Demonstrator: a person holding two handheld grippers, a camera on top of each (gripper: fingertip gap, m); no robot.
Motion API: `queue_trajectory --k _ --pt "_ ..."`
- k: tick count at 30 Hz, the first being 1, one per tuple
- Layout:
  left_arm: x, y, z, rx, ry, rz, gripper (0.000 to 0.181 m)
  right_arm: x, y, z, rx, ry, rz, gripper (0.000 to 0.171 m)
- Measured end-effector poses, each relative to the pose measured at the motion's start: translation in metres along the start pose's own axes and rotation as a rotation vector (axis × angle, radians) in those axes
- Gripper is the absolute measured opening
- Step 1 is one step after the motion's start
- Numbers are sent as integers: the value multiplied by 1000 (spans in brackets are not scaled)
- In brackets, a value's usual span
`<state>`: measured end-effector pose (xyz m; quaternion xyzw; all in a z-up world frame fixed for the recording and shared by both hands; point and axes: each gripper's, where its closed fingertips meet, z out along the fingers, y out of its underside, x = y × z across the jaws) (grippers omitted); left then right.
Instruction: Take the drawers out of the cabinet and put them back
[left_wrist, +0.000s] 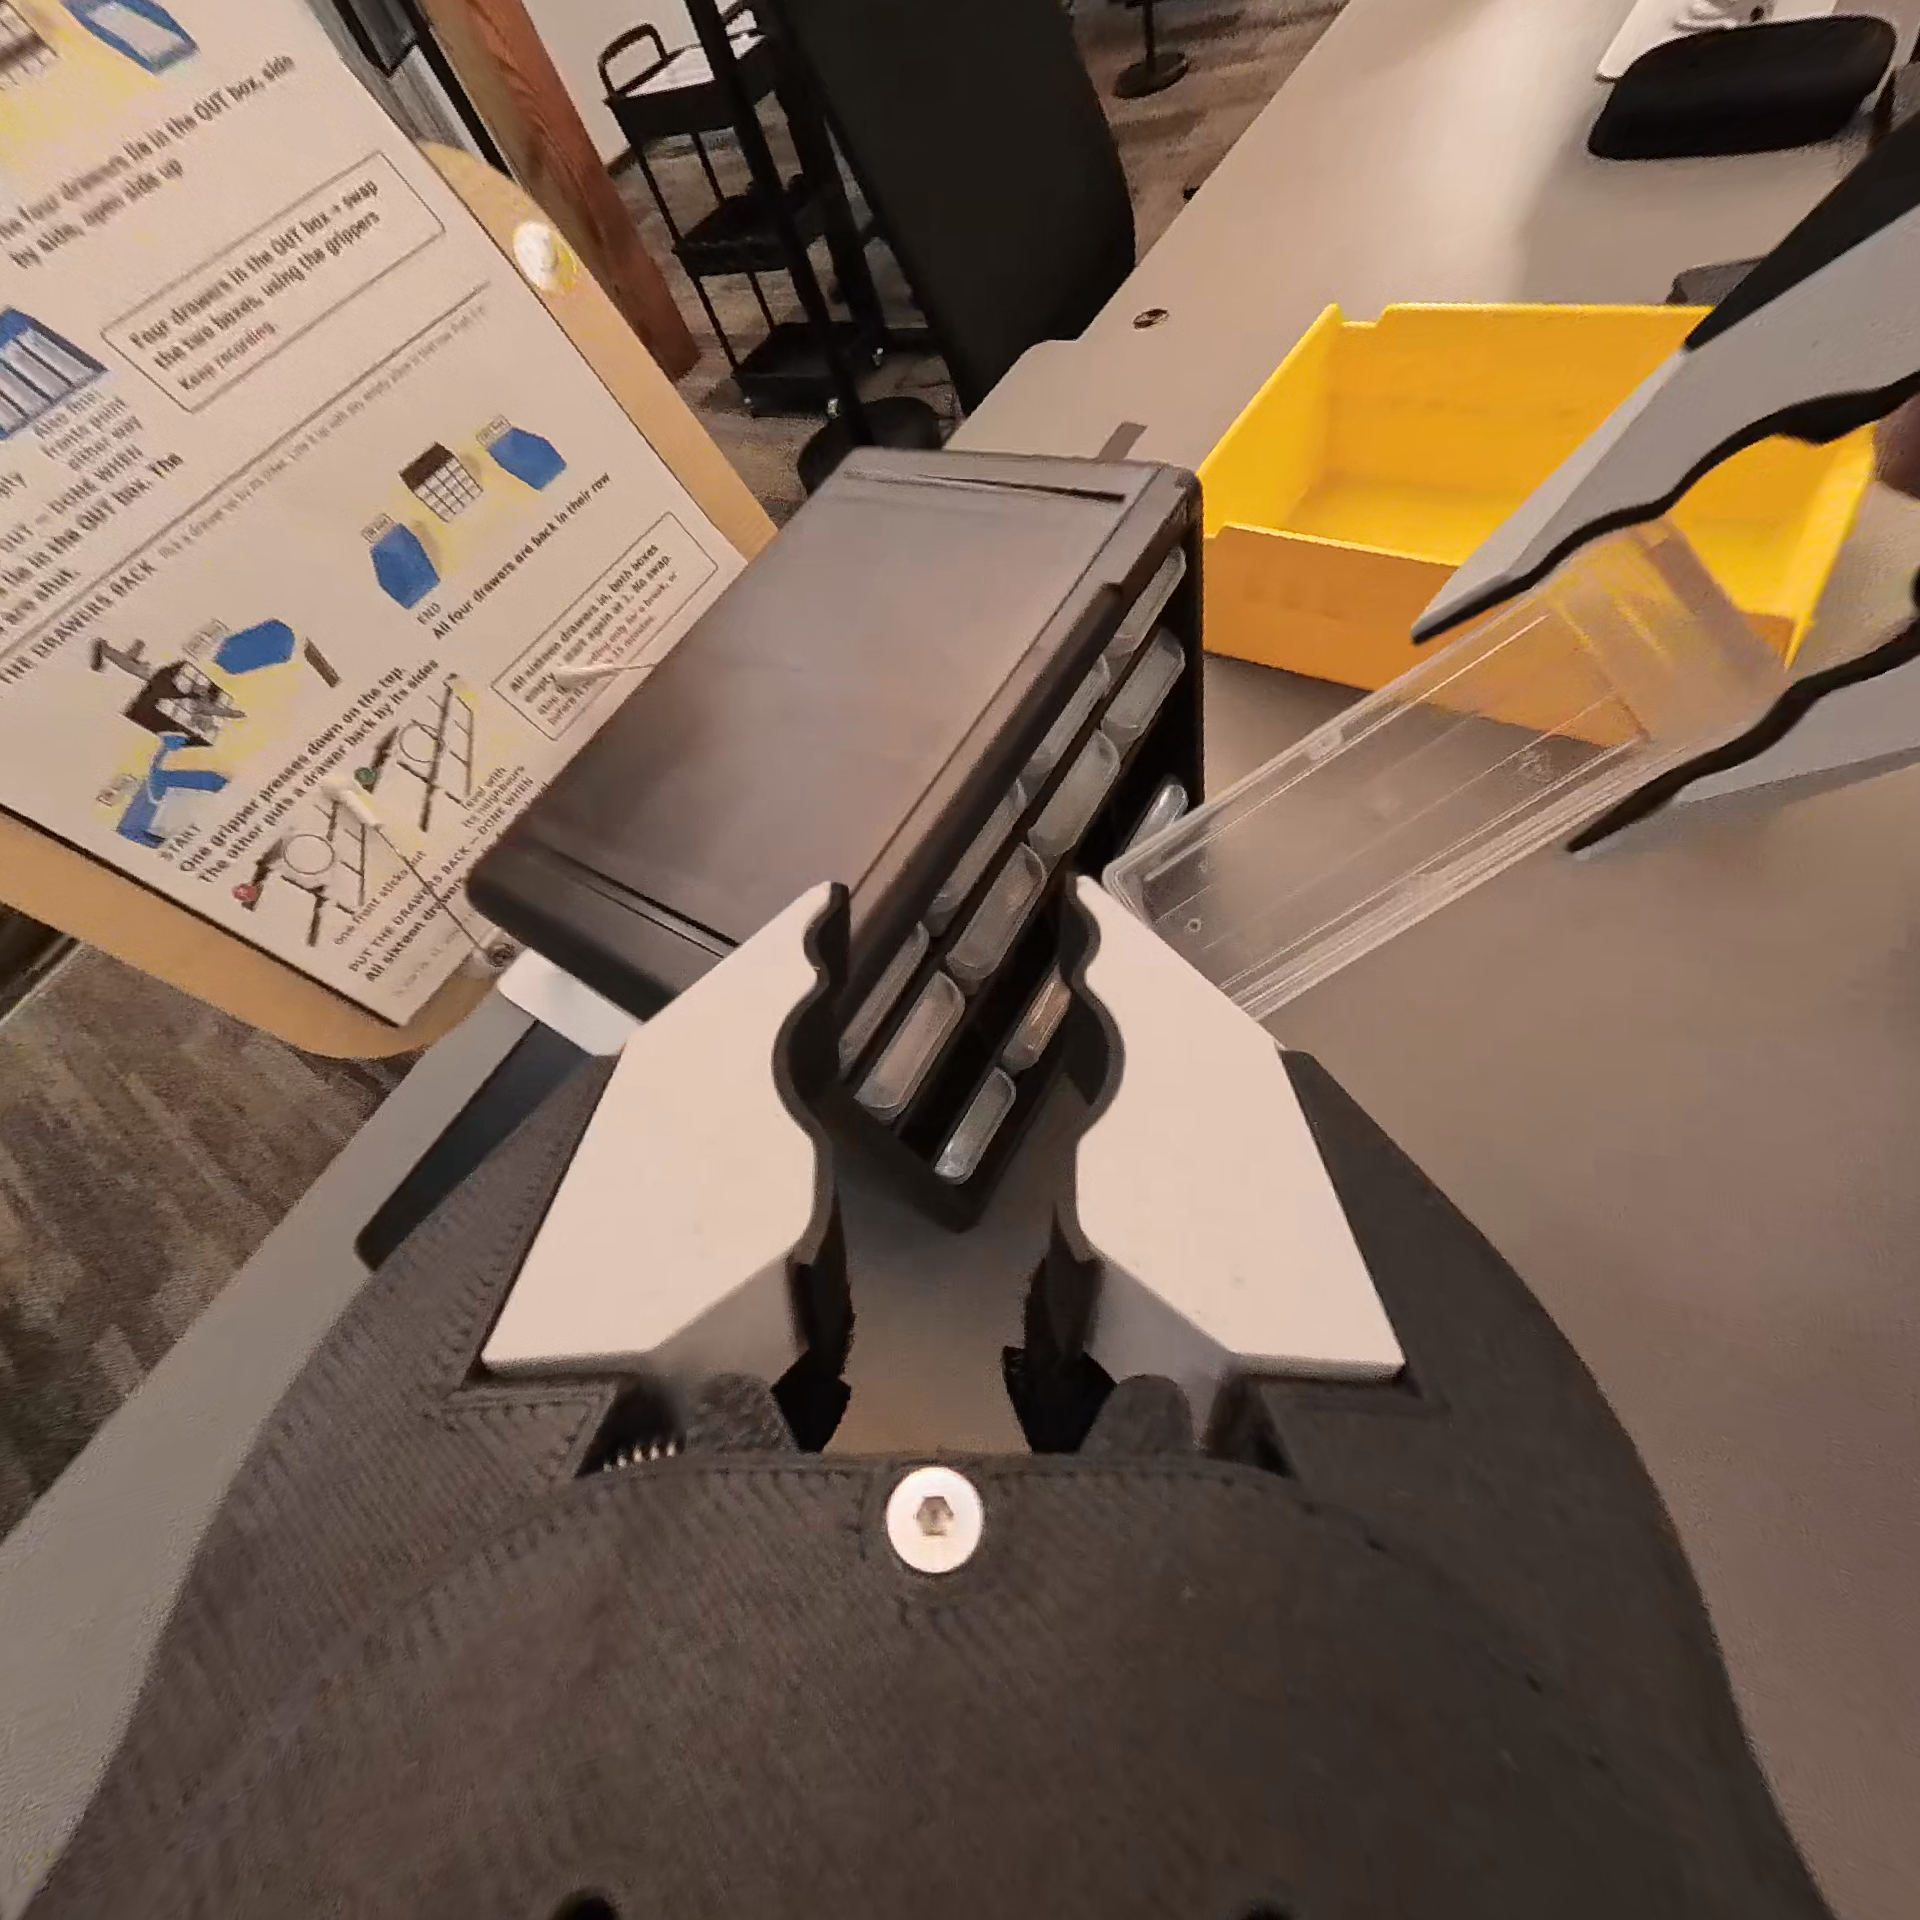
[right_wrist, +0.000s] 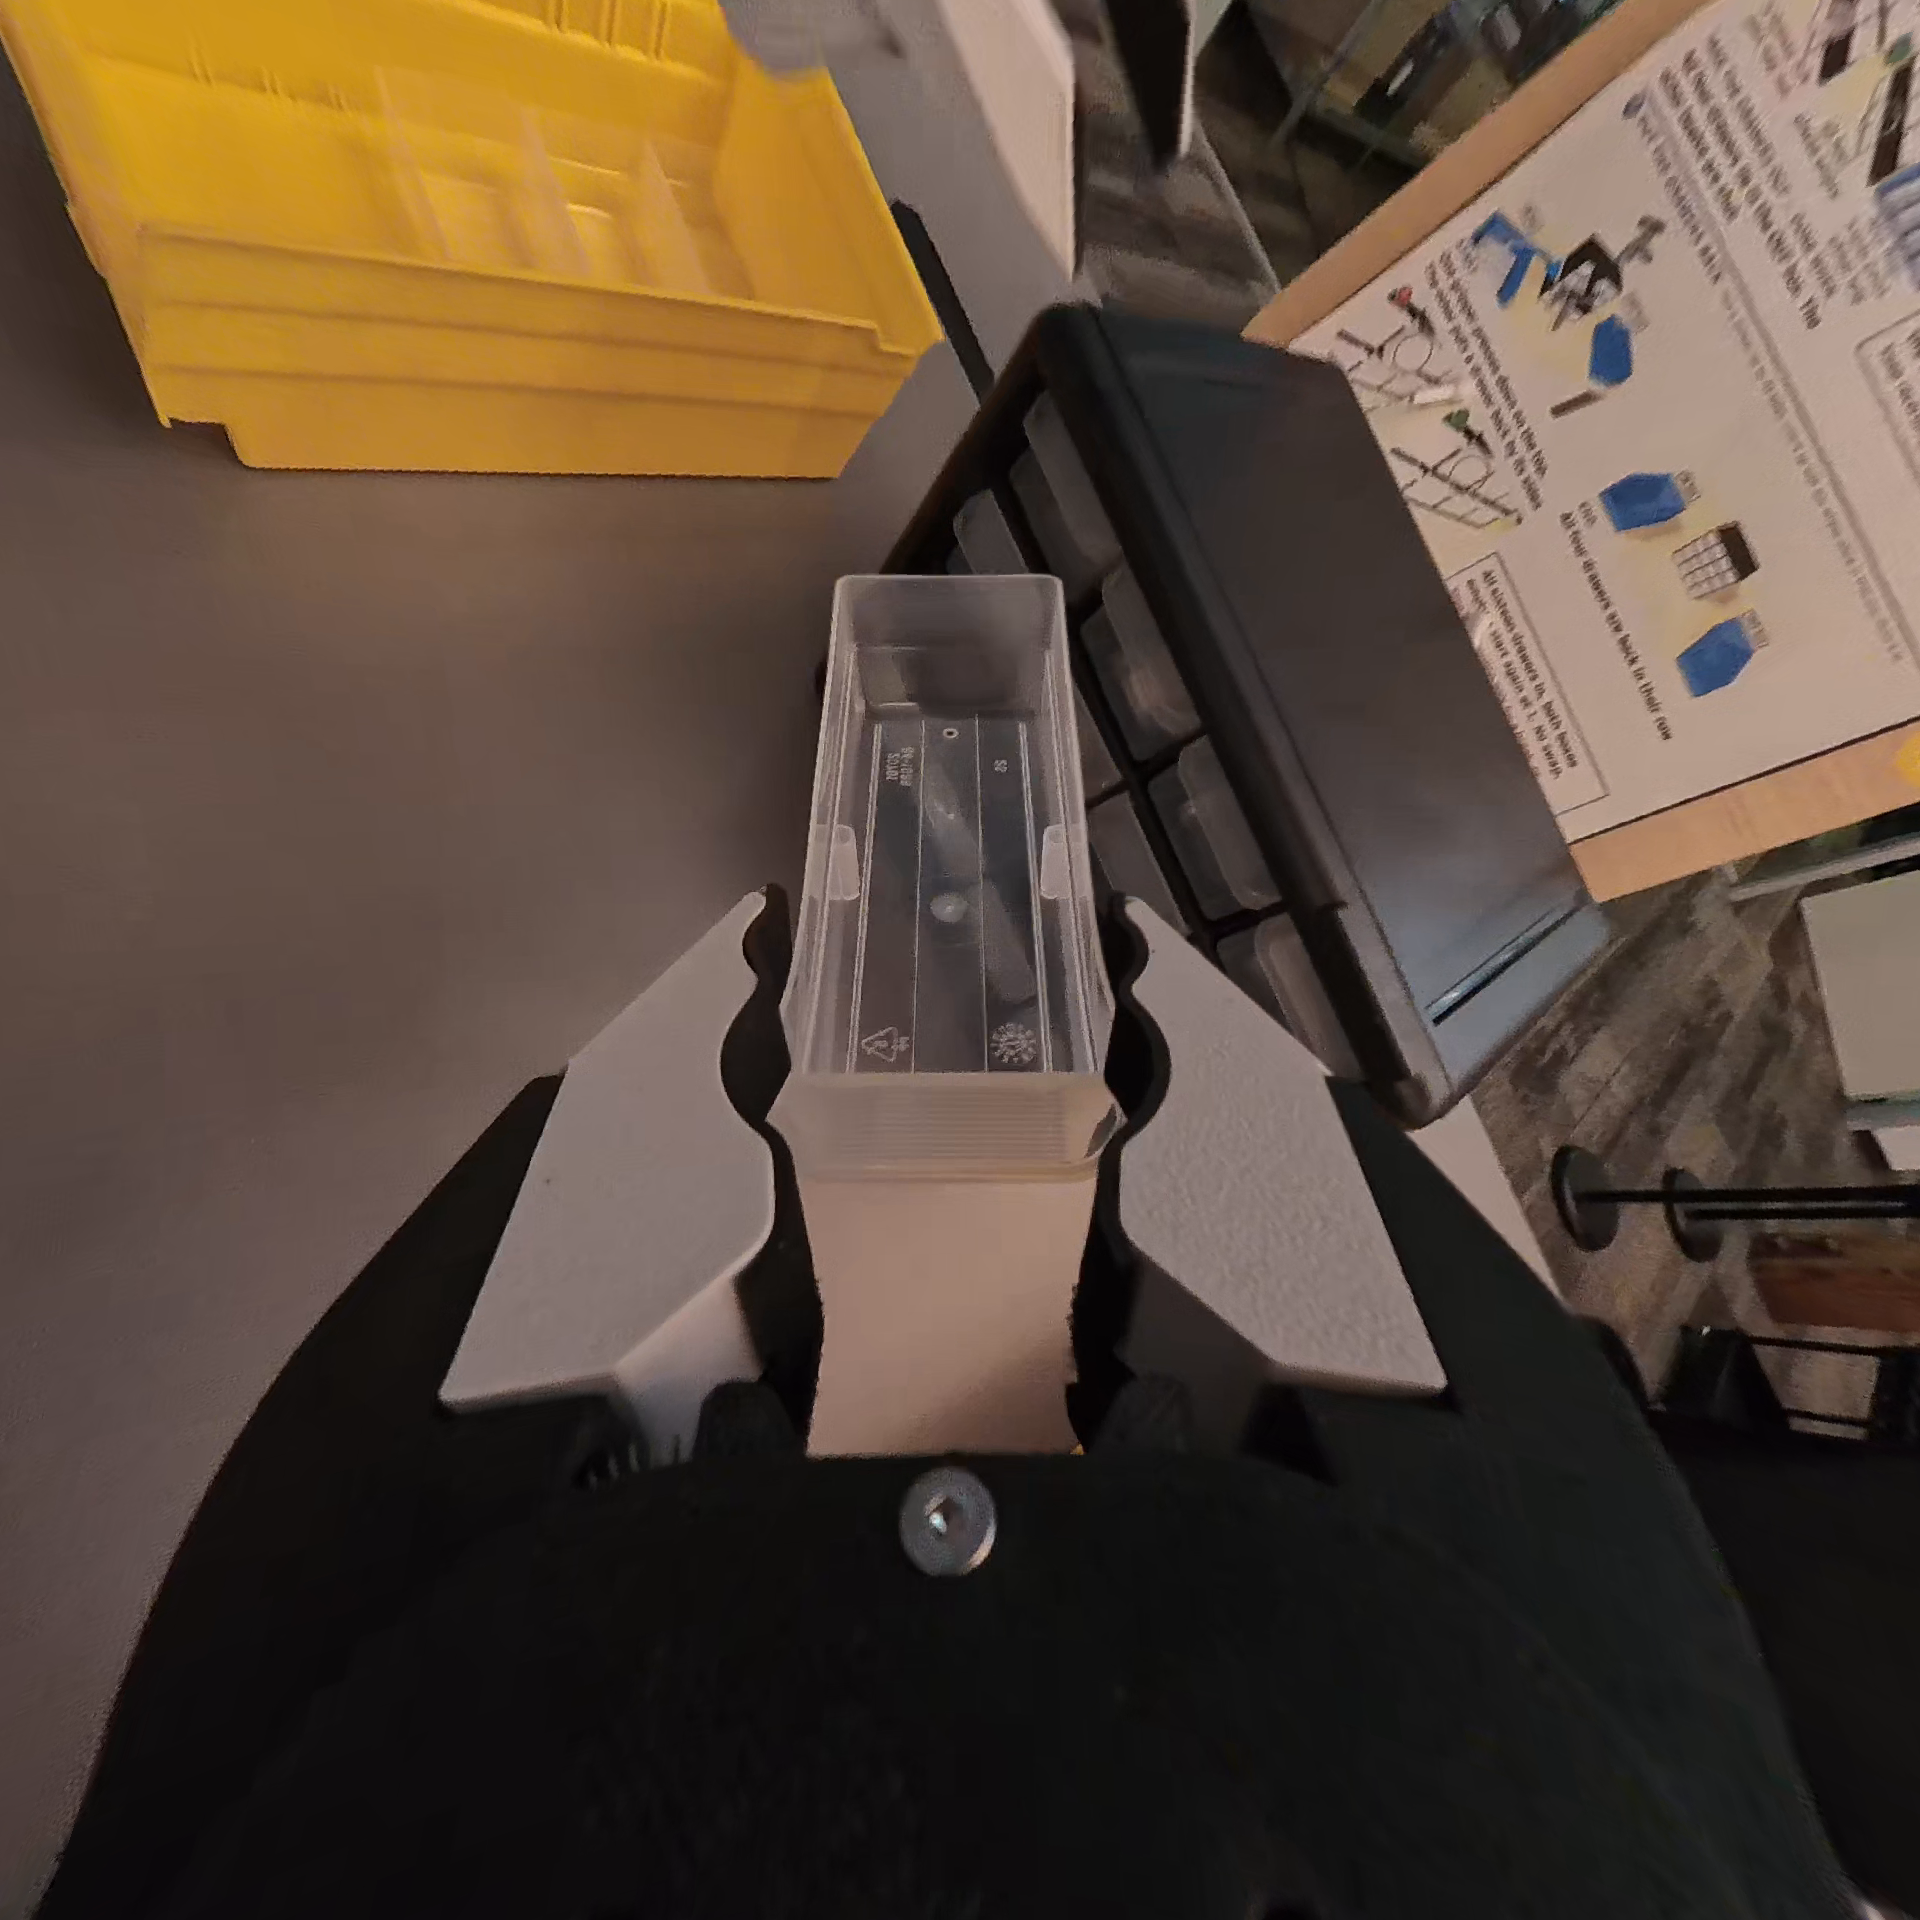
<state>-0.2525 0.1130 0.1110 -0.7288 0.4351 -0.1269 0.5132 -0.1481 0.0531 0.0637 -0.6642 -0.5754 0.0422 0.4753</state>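
Note:
The black cabinet (left_wrist: 831, 675) stands on the grey table, with clear drawers in its front and at least one dark empty slot. It also shows in the right wrist view (right_wrist: 1351, 675). My right gripper (right_wrist: 945, 904) is shut on the front end of a clear empty drawer (right_wrist: 945, 790) and holds it level, with its far end close to the cabinet's front. The drawer (left_wrist: 1351, 831) and the right gripper (left_wrist: 1501, 738) also show in the left wrist view. My left gripper (left_wrist: 956, 914) is open, its fingers on either side of the cabinet's top front edge.
A yellow bin (left_wrist: 1455, 436) sits on the table behind the drawer; in the right wrist view the bin (right_wrist: 468, 260) holds several clear drawers. An instruction poster on a board (left_wrist: 260, 520) stands beside the cabinet at the table's edge. Black chairs and a cart stand beyond.

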Motion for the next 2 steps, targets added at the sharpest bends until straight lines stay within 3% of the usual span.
queue_trajectory --k 1,2 --pt "3 4 3 9 19 -17 40 -2 -4 -3 15 3 -16 59" --pt "5 7 5 17 34 -36 41 -4 -7 -5 26 5 -27 59"
